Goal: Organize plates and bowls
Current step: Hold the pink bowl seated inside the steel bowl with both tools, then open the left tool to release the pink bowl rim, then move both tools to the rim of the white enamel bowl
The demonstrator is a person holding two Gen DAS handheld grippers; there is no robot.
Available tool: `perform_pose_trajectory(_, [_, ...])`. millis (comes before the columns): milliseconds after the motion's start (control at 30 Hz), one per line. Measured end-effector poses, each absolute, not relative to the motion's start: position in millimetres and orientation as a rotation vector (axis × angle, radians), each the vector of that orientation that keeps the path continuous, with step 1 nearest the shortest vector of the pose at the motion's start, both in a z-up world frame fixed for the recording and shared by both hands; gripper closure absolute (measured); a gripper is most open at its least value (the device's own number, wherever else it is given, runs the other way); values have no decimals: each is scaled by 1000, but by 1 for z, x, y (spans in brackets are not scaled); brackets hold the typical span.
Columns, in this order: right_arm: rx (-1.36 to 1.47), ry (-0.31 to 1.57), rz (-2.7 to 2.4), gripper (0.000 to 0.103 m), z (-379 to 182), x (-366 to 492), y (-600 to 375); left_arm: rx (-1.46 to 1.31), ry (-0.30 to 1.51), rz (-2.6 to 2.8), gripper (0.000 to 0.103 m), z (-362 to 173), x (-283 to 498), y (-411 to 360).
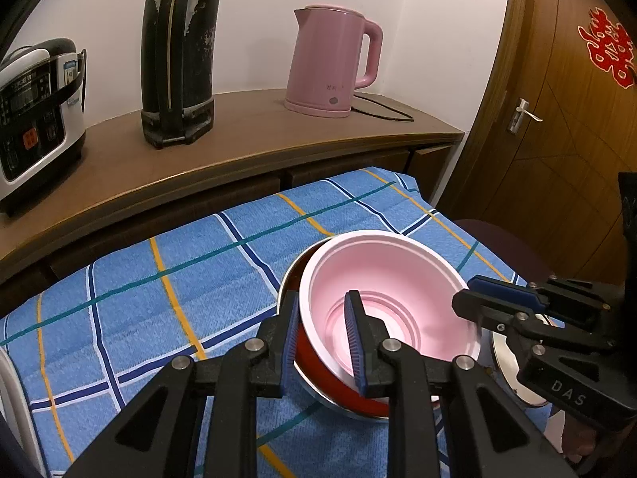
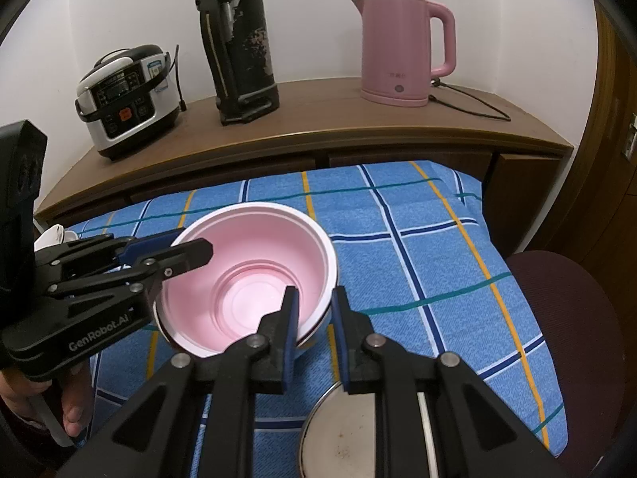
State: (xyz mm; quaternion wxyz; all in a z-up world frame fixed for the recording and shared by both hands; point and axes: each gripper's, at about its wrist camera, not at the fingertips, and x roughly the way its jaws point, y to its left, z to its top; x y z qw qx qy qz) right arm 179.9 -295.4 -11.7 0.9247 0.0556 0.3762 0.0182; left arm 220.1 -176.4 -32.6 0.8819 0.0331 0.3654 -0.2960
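While both grippers converge on one stack, the deciding relation is which rim each one straddles. On the blue checked cloth (image 2: 418,239) a pink bowl (image 2: 254,275) sits tilted inside a red bowl with a metal outer shell (image 1: 338,382), so its left rim rides higher than the right. The left gripper (image 1: 322,342) has one blue pad inside the pink bowl and the other outside the stack at the rim's 8 o'clock position; the jaws stand partly spread around the two walls, and whether the pads press them cannot be told. The right gripper (image 2: 314,326) approaches from the opposite side, at about 4 o'clock on the rim in its own view, with one finger against the inner wall and the other just outside; a gap shows between its pads and the outer wall, so it appears spread and holding nothing. A metal plate (image 2: 342,438) lies on the cloth just below the right gripper, at 6 o'clock from the stack and nearer the right hand than the left. A bowl has no long axis, so approach direction is free; the tilt alone governs seating. In my judgement the pink bowl needs to be pressed level or lifted straight up, and uneven pull from one side could tip the stack. A rice cooker (image 2: 127,99), a dark flask (image 2: 239,51) and a pink kettle (image 2: 402,47) stand on the shelf at 12 o'clock, well apart from the work.
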Motion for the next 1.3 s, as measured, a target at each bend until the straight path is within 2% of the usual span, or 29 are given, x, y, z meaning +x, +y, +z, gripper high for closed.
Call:
perform_pose_trajectory(433, [111,770,38,85,-12,179,-295,119,709,-597,69,-31,215,-181])
perform_pose_trajectory(467, [110,770,38,85,-12,179,-295,118,702,-600,61,-30,215,-181])
perform_pose_trajectory(500, [110,770,39,85,-12,179,-294,119,696,-593,47,-29,215,-181])
perform_pose_trajectory(567, [101,770,37,86,-12,179,-293,114,673,-572,39,-28,215,-178])
perform_pose_trajectory(1100, [125,720,46,84,1,168,-301,13,680,-531,35,-29,228,-159])
perform_pose_trajectory(1300, [111,690,8,69,9,147,-319,10,647,-535,36,-18,215,-160])
